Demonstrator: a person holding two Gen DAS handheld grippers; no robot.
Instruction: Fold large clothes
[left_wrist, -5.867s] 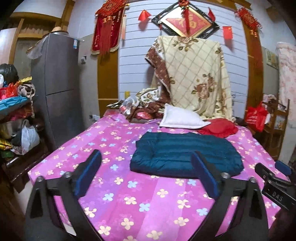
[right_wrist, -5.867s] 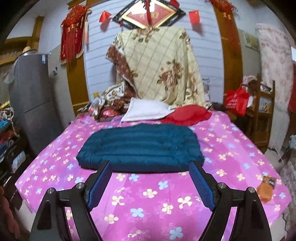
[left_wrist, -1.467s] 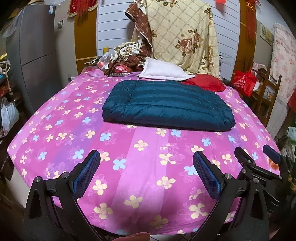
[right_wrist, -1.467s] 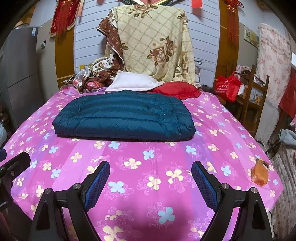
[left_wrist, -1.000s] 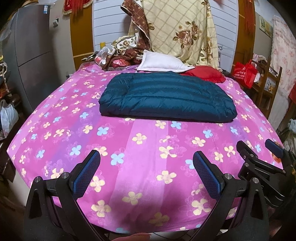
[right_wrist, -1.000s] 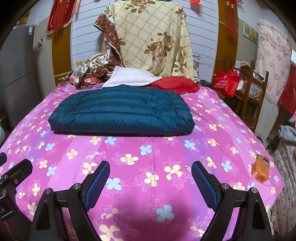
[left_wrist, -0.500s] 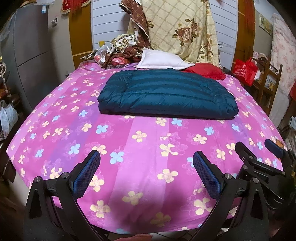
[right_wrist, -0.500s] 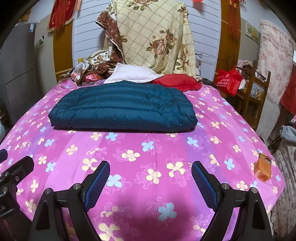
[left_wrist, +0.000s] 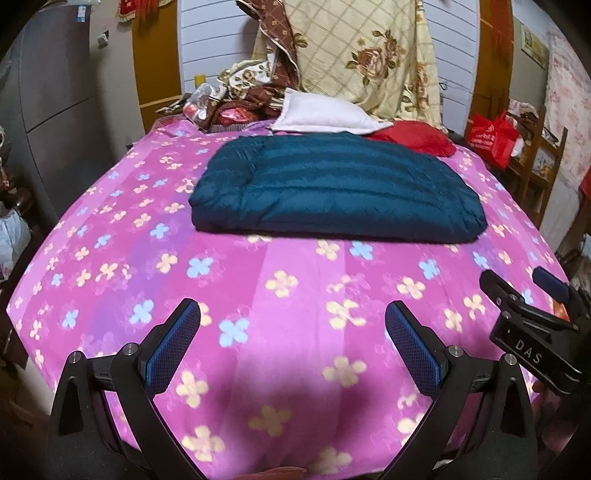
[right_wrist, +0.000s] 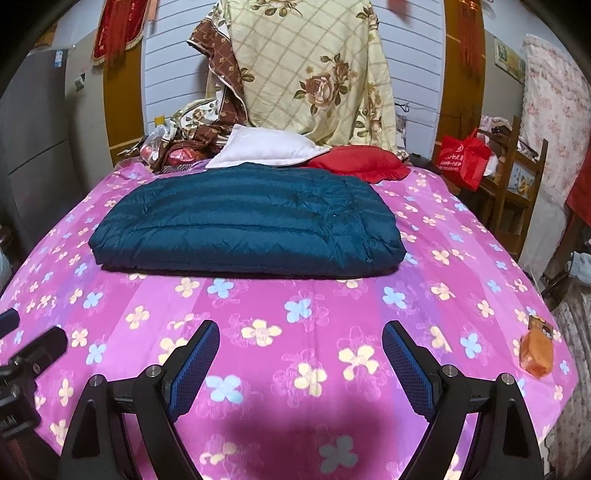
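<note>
On the bed (left_wrist: 110, 266), spread with a pink sheet of yellow and blue flowers, the jacket (left_wrist: 332, 192) lies flat as a broad rectangle, dark teal and quilted in long horizontal ribs. It sits toward the far half of the mattress, its near edge running straight across, thick enough to cast a shadow on the sheet (a doubled layer shows along that edge in the right wrist view).

Behind it a white pillow (left_wrist: 325, 116) touches its far edge, and a red cushion (left_wrist: 413, 136) lies just beside that, at the jacket's far right corner. A cream floral blanket (left_wrist: 362, 55) hangs against the white slatted wall, with a brown-patterned heap of cloth (left_wrist: 240, 92) at its foot on the left. A red bag (left_wrist: 491, 138) sits off the bed on the right by a wooden rack (right_wrist: 517, 184).

The left gripper (left_wrist: 291, 332) hovers over the near end of the bed, its blue-padded fingers (left_wrist: 173, 343) spread wide, nothing between them, well short of the jacket. The right gripper (right_wrist: 301, 362) hovers alongside, likewise gaping and empty, also clear of the jacket. Each shows at the edge of the other's view. A small orange packet (right_wrist: 535, 350) rests on the sheet near the bed's right corner.
</note>
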